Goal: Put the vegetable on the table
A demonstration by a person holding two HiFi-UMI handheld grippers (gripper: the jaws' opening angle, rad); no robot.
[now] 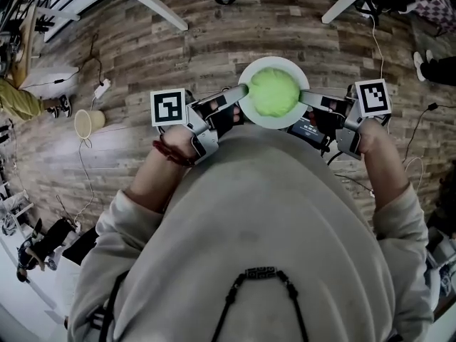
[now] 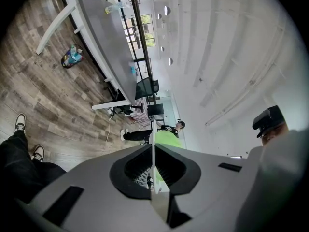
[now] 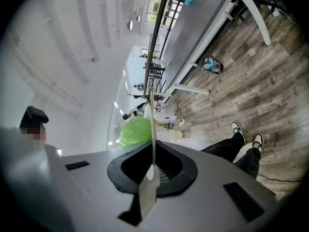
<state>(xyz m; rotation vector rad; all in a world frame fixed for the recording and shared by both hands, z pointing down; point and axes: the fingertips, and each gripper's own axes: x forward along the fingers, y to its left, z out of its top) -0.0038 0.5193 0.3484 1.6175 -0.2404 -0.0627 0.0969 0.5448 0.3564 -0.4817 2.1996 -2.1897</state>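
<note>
The vegetable (image 1: pixel 273 93), a round green head, sits loose on a white plate (image 1: pixel 276 63) held above the floor. The left claw (image 1: pixel 240 91) and right claw (image 1: pixel 306 97) pinch the plate's thin rim on opposite sides. The vegetable is probably light but free to roll, so the plate should stay level. Only the gripper views show the bench (image 2: pixel 104 37) top.

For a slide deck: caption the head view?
The left gripper and right gripper clamp opposite rims of a white plate carrying a green vegetable above the wooden floor.
</note>
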